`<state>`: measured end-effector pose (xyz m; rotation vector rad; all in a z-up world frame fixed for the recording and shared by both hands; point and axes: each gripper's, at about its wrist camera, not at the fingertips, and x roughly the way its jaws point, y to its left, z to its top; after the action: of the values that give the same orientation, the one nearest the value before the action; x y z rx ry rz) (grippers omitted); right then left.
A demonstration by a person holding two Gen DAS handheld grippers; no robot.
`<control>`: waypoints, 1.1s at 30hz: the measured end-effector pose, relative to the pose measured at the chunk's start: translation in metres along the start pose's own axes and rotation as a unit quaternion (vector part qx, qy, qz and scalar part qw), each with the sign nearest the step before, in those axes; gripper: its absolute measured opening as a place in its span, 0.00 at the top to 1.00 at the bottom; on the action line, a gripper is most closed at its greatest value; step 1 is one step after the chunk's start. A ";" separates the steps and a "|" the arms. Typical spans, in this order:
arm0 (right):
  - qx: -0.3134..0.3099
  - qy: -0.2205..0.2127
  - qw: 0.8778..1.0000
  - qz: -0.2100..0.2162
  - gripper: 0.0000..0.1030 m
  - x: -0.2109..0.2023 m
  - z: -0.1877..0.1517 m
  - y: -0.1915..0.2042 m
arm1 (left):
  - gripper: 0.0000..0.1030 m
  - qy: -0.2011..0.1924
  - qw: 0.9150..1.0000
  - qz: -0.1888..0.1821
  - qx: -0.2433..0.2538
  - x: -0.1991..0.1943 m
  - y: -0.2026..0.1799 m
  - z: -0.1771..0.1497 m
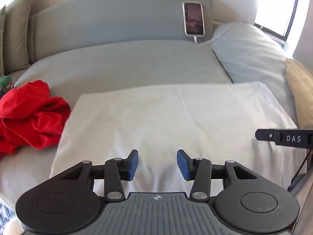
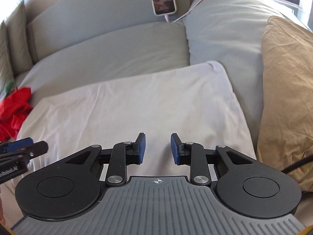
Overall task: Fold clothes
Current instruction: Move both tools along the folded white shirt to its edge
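Note:
A white garment (image 1: 156, 117) lies flat and folded into a rectangle on the bed; it also shows in the right wrist view (image 2: 137, 105). My left gripper (image 1: 157, 164) is open and empty, just above its near edge. My right gripper (image 2: 158, 148) is open and empty, over the garment's near right part. A crumpled red garment (image 1: 31, 115) lies to the left of the white one; it shows in the right wrist view (image 2: 14, 109) too. The right gripper's side shows in the left wrist view (image 1: 283, 138); the left gripper shows in the right wrist view (image 2: 21, 150).
A phone (image 1: 193, 19) on a cable leans on the grey headboard (image 1: 117, 19). A pale pillow (image 1: 250, 54) and a tan cushion (image 2: 287, 90) lie to the right. Olive cushions (image 1: 15, 31) stand at the far left. A green item (image 1: 5, 83) lies beside the red garment.

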<state>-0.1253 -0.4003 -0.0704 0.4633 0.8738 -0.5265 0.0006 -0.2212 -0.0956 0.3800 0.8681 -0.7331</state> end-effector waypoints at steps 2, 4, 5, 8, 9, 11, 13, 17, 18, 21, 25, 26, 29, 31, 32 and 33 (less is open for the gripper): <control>-0.017 0.010 1.000 -0.001 0.70 -0.010 -0.016 -0.006 | 0.58 0.002 1.000 0.011 0.005 -0.003 0.000 -0.012; -0.014 0.030 0.999 -0.014 0.70 -0.018 -0.033 -0.021 | 0.58 0.006 1.000 0.022 0.001 -0.012 0.002 -0.024; -0.009 0.041 0.999 -0.021 0.70 -0.022 -0.042 -0.029 | 0.58 0.012 1.000 0.025 -0.002 -0.016 0.004 -0.028; 0.024 0.064 0.997 -0.028 0.70 -0.036 -0.065 -0.053 | 0.58 0.040 0.999 0.029 -0.014 -0.028 0.009 -0.038; 0.039 0.062 0.997 -0.024 0.70 -0.043 -0.070 -0.058 | 0.58 0.045 0.998 0.030 -0.018 -0.031 0.010 -0.040; 0.072 0.053 0.996 -0.010 0.68 -0.054 -0.077 -0.065 | 0.57 0.043 0.998 0.028 -0.034 -0.040 0.009 -0.042; 0.118 0.039 0.992 0.021 0.56 -0.062 -0.080 -0.071 | 0.55 0.029 0.998 0.023 -0.047 -0.050 0.004 -0.044; 0.224 0.026 0.969 0.097 0.54 -0.067 -0.084 -0.086 | 0.40 -0.002 0.999 0.012 -0.051 -0.061 -0.015 -0.045; 0.249 0.023 0.962 0.110 0.53 -0.068 -0.087 -0.090 | 0.40 -0.008 0.999 0.012 -0.048 -0.062 -0.019 -0.046; 0.317 0.001 0.939 0.137 0.53 -0.069 -0.097 -0.103 | 0.40 -0.021 0.999 0.010 -0.045 -0.063 -0.026 -0.048; 0.358 -0.016 0.924 0.132 0.52 -0.065 -0.109 -0.114 | 0.40 -0.022 0.999 0.000 -0.042 -0.056 -0.032 -0.046; 0.361 -0.015 0.923 0.132 0.52 -0.063 -0.111 -0.115 | 0.40 -0.023 0.999 0.003 -0.039 -0.054 -0.033 -0.045; 0.368 -0.014 0.921 0.128 0.52 -0.054 -0.115 -0.118 | 0.40 -0.024 0.999 0.009 -0.036 -0.046 -0.036 -0.040; 0.368 -0.004 0.922 0.119 0.52 -0.047 -0.113 -0.121 | 0.40 -0.019 0.999 0.014 -0.040 -0.038 -0.035 -0.038; 0.371 0.000 0.921 0.118 0.52 -0.043 -0.114 -0.121 | 0.40 -0.016 0.999 0.017 -0.039 -0.033 -0.035 -0.038; 0.374 0.004 0.920 0.119 0.52 -0.039 -0.115 -0.122 | 0.41 -0.012 0.999 0.020 -0.039 -0.029 -0.034 -0.038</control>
<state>-0.2885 -0.4192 -0.1236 1.2555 0.5846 -0.6230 -0.0570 -0.2109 -0.0958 0.3175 0.8626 -0.6632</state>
